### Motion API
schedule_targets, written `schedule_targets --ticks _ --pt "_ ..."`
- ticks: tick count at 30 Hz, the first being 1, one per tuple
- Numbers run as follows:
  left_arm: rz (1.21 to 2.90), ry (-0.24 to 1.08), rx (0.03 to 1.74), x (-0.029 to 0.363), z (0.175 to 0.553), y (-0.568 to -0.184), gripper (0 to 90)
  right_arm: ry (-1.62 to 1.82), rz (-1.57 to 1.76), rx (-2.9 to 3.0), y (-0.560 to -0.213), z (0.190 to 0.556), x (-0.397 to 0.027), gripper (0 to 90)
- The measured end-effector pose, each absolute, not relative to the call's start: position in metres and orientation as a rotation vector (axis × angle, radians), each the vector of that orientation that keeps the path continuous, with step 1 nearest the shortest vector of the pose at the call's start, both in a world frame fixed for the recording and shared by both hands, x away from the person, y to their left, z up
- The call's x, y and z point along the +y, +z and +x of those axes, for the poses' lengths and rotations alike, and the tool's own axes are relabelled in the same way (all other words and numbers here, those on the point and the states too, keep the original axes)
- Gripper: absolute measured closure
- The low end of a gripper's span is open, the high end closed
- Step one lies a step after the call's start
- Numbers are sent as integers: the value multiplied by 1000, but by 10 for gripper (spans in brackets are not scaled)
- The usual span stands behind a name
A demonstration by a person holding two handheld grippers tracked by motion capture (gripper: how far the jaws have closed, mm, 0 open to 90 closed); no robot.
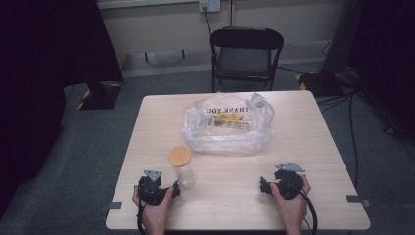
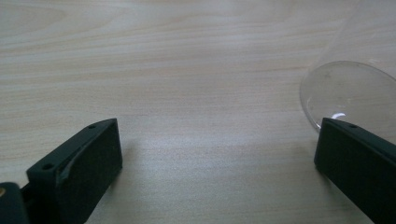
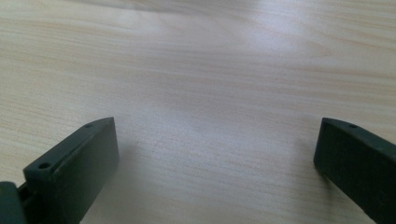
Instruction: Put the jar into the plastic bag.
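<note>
High view. Table [image 1: 313,147] of pale wood, seen from above; we find a clear jar [image 1: 182,171] with a round wooden lid [image 1: 179,156] standing upright near the front edge, just right of the left gripper [image 1: 169,188], and a crumpled clear plastic bag [image 1: 228,125] printed in yellow lying behind it toward the middle. The right gripper [image 1: 266,186] rests well apart on the other side, with bare wood around it. Each tool is held low to the table by a hand.

Left gripper view. We look along two black jaws standing wide apart with nothing between them but wood grain; the jar's clear rounded base [image 2: 348,93] shows just beyond the right-hand jaw, close to it, though we cannot tell whether they touch.

Right gripper view. Jaws likewise spread wide and empty over bare tabletop.

We judge the jar rigid, smooth and slippery, breakable if it is glass, and light since it looks empty. We would take it across the straight body below the lid, squarely and gently; the lid may lift off, so it is a poor place to grip.
</note>
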State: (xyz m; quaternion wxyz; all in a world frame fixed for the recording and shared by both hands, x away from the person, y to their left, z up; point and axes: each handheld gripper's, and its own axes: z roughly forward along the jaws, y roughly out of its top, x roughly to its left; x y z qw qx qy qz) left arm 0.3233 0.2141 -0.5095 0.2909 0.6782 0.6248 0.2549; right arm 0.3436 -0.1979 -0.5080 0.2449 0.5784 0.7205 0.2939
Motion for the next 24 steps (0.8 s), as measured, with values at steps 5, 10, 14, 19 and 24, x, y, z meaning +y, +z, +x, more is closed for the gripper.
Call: schedule_targets --ticks 5,10,14,19,24 --pt "1793 670 1654 216 322 -509 31 802 1579 1967 -508 344 -198 0" --pt "1785 658 1634 216 318 -508 35 802 1579 1967 -508 344 -198 0" --pt "1786 667 1636 214 314 -508 37 802 1579 1967 -508 344 -198 0" --pt "1786 671 1608 212 311 -505 39 803 1579 1967 -508 344 -198 0" --pt "1736 670 1564 213 305 -498 34 802 1579 1967 -508 344 -198 0"
